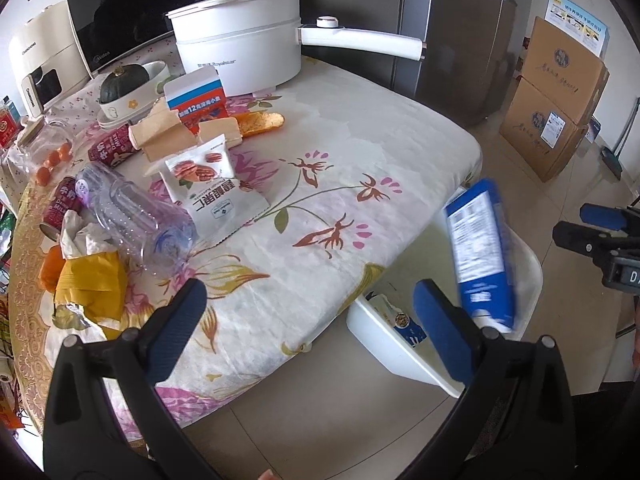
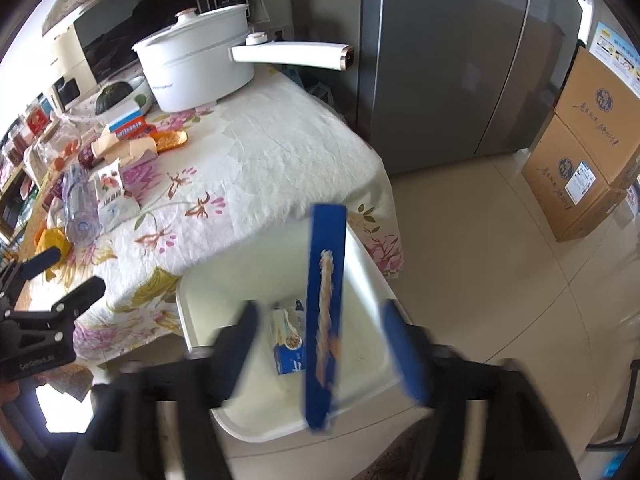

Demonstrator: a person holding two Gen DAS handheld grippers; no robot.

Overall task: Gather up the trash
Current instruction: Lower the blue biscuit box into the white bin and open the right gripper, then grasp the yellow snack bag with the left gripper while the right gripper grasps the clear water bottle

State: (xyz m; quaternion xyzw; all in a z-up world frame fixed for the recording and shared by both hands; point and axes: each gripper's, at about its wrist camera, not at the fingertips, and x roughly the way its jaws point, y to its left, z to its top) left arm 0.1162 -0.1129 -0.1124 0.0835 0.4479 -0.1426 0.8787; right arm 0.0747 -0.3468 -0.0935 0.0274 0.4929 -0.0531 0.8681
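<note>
My right gripper (image 2: 320, 308) is open above a white bin (image 2: 200, 312) that stands on the floor at the table's corner. A long blue box (image 2: 324, 320) hangs upright and blurred between its fingers, touching neither pad. In the left wrist view the same blue box (image 1: 480, 248) is over the bin (image 1: 400, 344). A small blue carton (image 2: 288, 344) lies inside the bin. My left gripper (image 1: 310, 286) is open and holds nothing, over the table's near edge. On the table lie a clear plastic bottle (image 1: 136, 216), a white snack bag (image 1: 212, 188), a yellow wrapper (image 1: 90, 284) and a crumpled tissue (image 1: 80, 232).
A flowered cloth (image 1: 340, 152) covers the table. A white pot (image 1: 240, 48) with a long handle stands at the back, beside a squash in a bowl (image 1: 124, 84) and red cans (image 1: 64, 200). A grey fridge (image 1: 452, 32) and stacked cardboard boxes (image 1: 556, 96) stand beyond.
</note>
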